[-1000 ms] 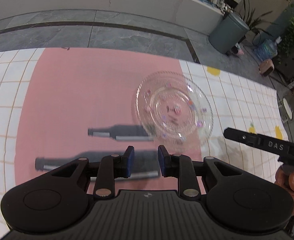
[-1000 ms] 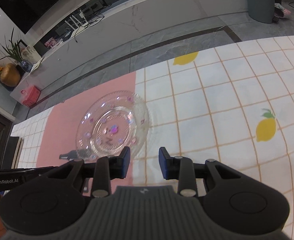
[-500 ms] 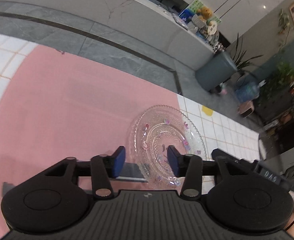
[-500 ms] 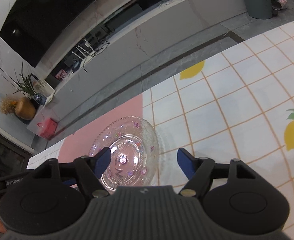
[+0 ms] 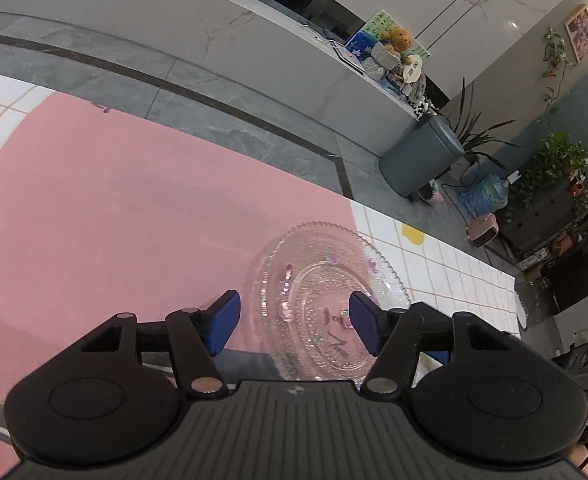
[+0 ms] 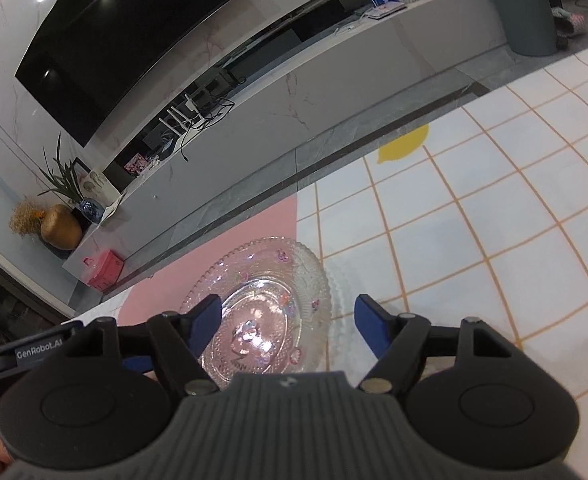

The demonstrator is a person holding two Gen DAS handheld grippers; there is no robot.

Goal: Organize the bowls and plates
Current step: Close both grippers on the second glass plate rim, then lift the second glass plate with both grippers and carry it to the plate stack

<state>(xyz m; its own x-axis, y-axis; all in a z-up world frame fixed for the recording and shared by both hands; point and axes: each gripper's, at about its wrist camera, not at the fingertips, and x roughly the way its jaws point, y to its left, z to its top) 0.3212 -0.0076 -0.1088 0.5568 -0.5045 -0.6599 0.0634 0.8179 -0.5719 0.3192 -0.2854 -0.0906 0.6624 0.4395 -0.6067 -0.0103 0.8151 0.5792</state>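
- Glass plate [image 5: 325,304], clear with small pink flowers, lies at lower centre of both views, straddling the edge between the pink mat [image 5: 114,216] and the white gridded cloth [image 6: 473,216].
- Left gripper [image 5: 292,320]: blue-padded fingers spread wide, holding nothing, the plate between them.
- Right gripper [image 6: 288,322]: fingers likewise spread apart, empty, plate beneath.

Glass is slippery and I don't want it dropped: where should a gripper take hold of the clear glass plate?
Grip the glass plate by its beaded, upturned rim, coming in low from the near edge. It lies flat on the mat, so only the raised rim gives the fingers something to close on. Both the left gripper and the right gripper are open around it.
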